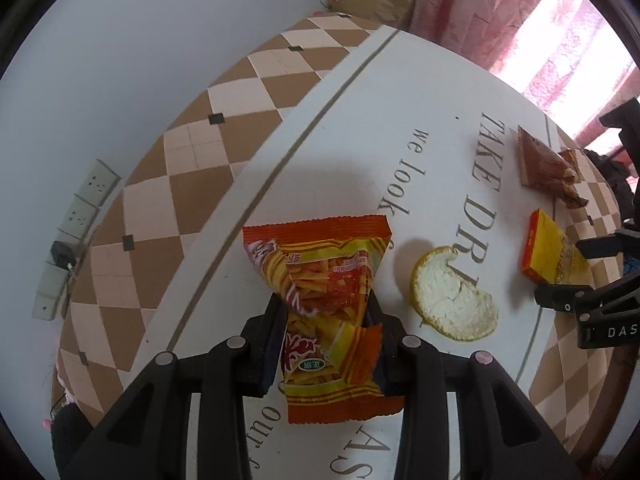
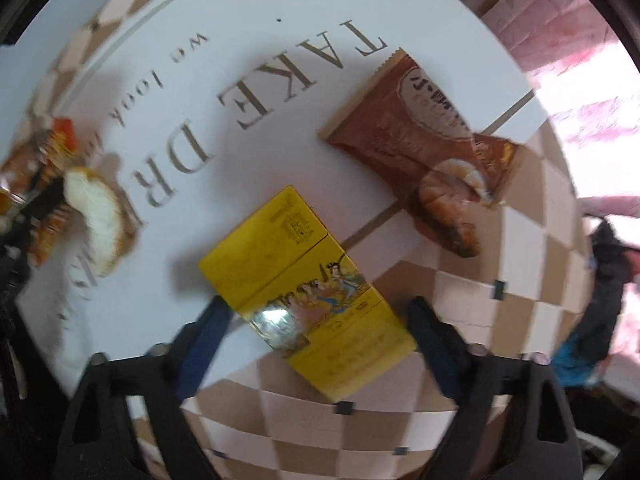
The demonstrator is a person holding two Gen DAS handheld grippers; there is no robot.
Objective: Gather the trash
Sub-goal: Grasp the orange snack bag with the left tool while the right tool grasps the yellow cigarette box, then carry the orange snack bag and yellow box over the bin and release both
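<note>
Left gripper (image 1: 326,312) pinching an orange-and-yellow snack packet (image 1: 320,280) at its waist, both pads pressed into the crumpled foil, packet's top flaring toward twelve o'clock and its bottom hanging toward six, over the white tablecloth (image 1: 348,128) printed with large grey lettering. At three o'clock from that packet, close by on the cloth, a curl of orange peel (image 1: 454,296), white pith up. Farther toward two o'clock, a yellow carton (image 1: 554,250) and, beyond it, a brown snack wrapper (image 1: 546,162) near the cloth's checkered border. Seen from the right wrist: right gripper (image 2: 316,308) spread wide, blue-padded fingers (image 2: 208,328) either side of the yellow carton (image 2: 300,276), left pad near or at the carton's edge, right pad just clear; contact impossible to judge through the blur. Carton lying flat and slantwise, straddling the white centre and checkered border. Brown snack wrapper (image 2: 428,136) at one o'clock from carton, apart. Orange peel (image 2: 102,216) at nine o'clock, beside the blurred orange packet (image 2: 42,168).
</note>
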